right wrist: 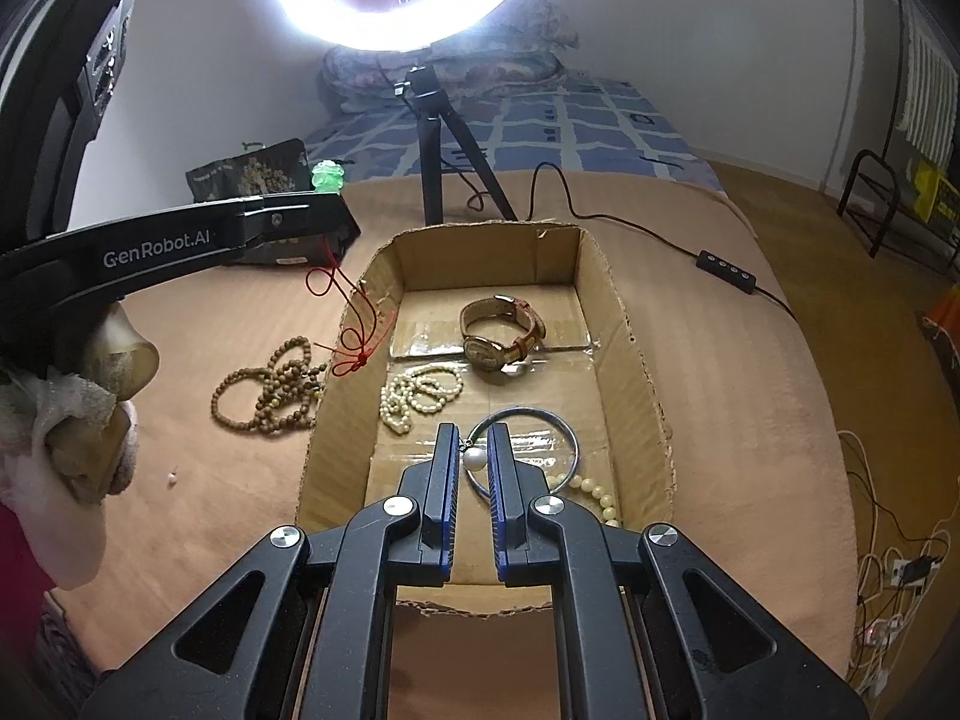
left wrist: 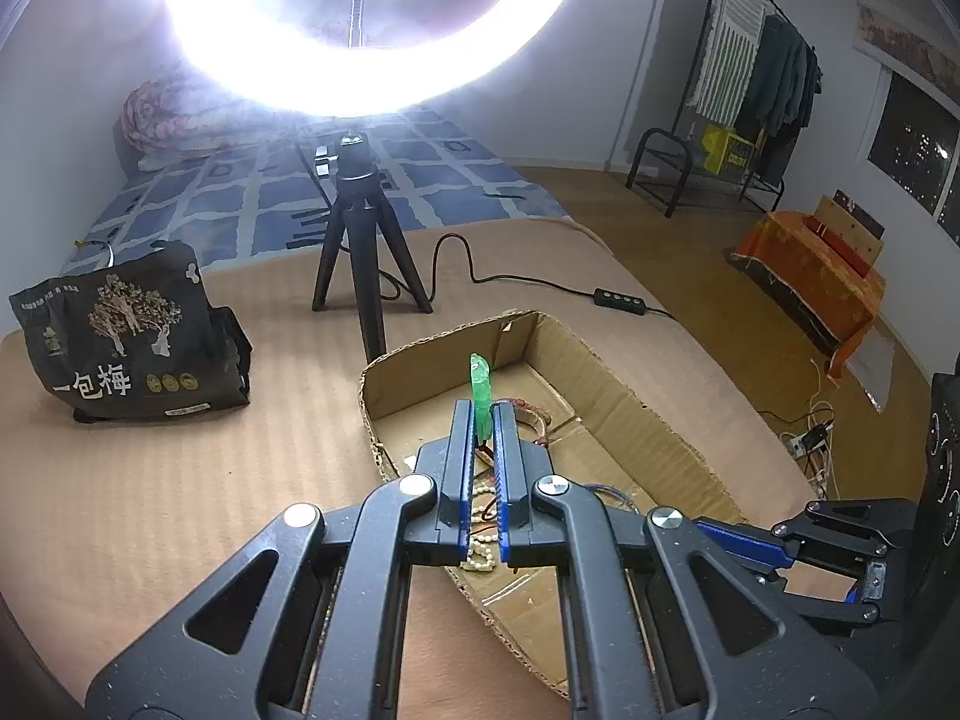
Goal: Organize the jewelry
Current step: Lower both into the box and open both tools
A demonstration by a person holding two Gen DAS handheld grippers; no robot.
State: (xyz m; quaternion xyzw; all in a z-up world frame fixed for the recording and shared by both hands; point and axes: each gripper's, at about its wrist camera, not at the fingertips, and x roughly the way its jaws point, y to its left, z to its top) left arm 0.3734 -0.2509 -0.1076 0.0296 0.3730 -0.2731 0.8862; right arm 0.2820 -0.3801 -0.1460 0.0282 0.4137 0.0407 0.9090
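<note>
Your landmark is the open cardboard box (right wrist: 624, 324), sitting on the tan padded surface (right wrist: 750, 360). Behind the box's far wall stands the black tripod (right wrist: 441, 138) of the ring light (right wrist: 408, 6), its cable trailing past the box's far right corner to an inline switch (right wrist: 725, 267). Off the box's far left corner sits a dark printed snack bag (left wrist: 126, 342).

Your left gripper (left wrist: 481, 414) hangs over the box's left wall, clenched on a green jade pendant (left wrist: 480, 390) that stands up between its pads; in the right wrist view the pendant's red cord (right wrist: 348, 324) dangles down onto the box's left wall. Your right gripper (right wrist: 474, 438) hovers over the near end of the box, its jaws drawn close with a small gap; a pearl drop (right wrist: 474, 459) shows in that gap, but you cannot tell whether the pads press it.

Inside the box: a brown-strapped watch (right wrist: 501, 333) toward the far end, a cream bead strand (right wrist: 417, 396) by the left wall, a metal bangle (right wrist: 540, 450) at the near end, and larger pale beads (right wrist: 591, 495) at the near right. Just outside the left wall lies a heap of wooden prayer beads (right wrist: 273, 387).
</note>
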